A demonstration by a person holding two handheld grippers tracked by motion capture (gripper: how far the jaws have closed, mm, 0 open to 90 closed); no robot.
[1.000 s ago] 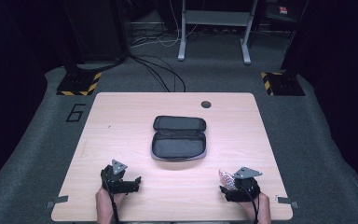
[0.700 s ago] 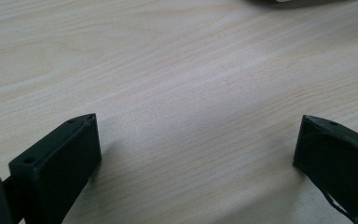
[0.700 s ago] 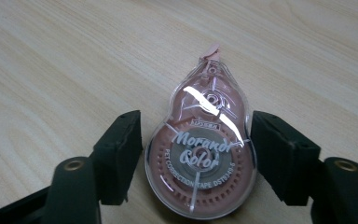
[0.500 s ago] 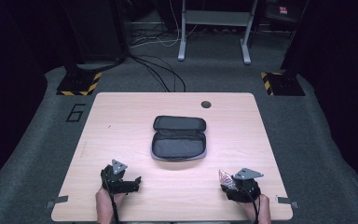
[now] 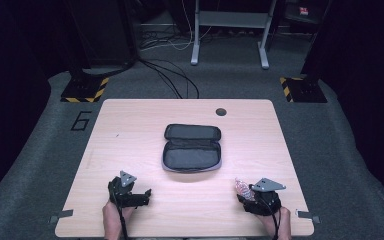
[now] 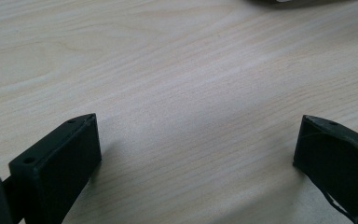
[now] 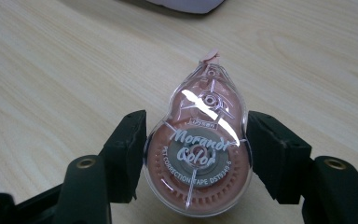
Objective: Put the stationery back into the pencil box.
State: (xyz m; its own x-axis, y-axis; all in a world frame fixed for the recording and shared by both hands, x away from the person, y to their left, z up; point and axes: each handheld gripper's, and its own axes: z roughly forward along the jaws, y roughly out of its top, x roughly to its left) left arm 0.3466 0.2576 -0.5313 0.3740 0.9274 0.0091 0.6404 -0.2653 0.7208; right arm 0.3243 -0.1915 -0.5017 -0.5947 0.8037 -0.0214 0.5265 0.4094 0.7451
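the right tongs [image 7: 196,140] are clenched on a pink correction tape dispenser [image 7: 199,154], their two black jaws pressing its clear shell from either side, with its narrow tip pointing away toward the far side. the jaws have just been closing, and the dispenser sits between them. in the high view the right tongs [image 5: 250,197] sit at the near right of the tabletop [image 5: 130,130], the dispenser [image 5: 241,187] sticking out toward the middle, and a hand [image 5: 279,222] holds them from the near edge.

the left tongs [image 6: 198,140] are released, jaws wide apart over bare wood with nothing between them. in the high view they [image 5: 142,196] rest at the near left, held by the other hand [image 5: 114,222].

a dark zip case [image 5: 192,148] lies open in the middle of the tabletop, well apart from both tongs, lid flap on the far side. a small dark round hole [image 5: 221,111] sits near the far edge.
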